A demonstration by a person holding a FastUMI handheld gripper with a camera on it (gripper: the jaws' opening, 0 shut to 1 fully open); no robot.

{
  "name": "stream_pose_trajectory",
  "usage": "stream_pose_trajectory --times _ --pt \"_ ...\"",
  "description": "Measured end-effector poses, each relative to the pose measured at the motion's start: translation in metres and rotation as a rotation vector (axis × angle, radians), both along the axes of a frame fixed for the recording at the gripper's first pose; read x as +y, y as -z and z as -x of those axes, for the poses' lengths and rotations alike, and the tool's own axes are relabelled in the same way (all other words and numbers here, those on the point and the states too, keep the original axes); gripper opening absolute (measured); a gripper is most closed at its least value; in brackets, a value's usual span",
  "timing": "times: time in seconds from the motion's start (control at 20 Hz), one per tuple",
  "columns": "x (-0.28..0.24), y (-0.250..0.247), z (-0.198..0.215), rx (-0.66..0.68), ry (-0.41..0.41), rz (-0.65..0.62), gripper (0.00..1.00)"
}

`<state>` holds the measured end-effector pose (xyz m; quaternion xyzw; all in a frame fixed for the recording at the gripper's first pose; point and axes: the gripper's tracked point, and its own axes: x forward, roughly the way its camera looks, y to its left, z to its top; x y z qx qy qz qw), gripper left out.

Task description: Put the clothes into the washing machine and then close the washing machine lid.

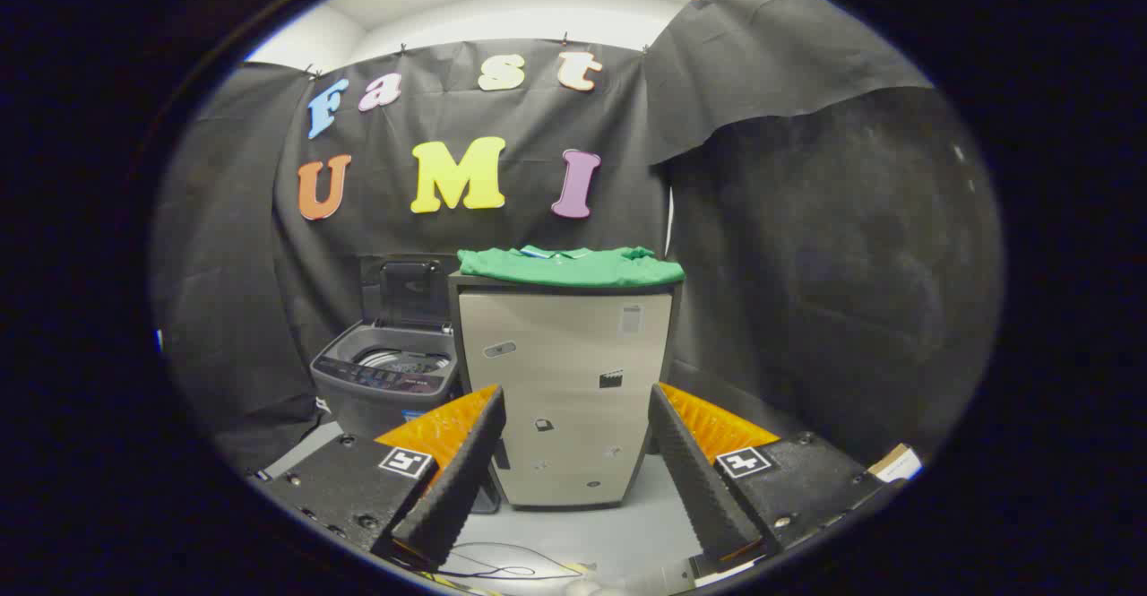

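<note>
Spread gripper [576, 417] frames a cabinet [564, 399] topped with green clothes [573, 266], beside the open washing machine [387, 379].

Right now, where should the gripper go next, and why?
Probably forward and up toward the green shirt. It lies folded on top of the beige cabinet, well beyond the fingers. The gripper is open and holds nothing, and the washing machine beside the cabinet already has its lid up.

The cabinet [573, 399] stands beyond the gripper [578, 448], its spread fingers empty. Clothes [570, 265] lie on the cabinet; the washer [387, 379], lid [414, 291] raised, sits just left of it.
</note>
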<state>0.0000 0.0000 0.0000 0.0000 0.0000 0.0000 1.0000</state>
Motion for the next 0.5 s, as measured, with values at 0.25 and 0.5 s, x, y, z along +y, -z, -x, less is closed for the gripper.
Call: stream_pose_trajectory --times 0.25,0.5 --pt "-0.0025 -0.0032 0.0035 -0.006 0.001 0.004 1.0" --pt "-0.002 -0.0026 0.0057 -0.006 0.002 0.003 1.0"
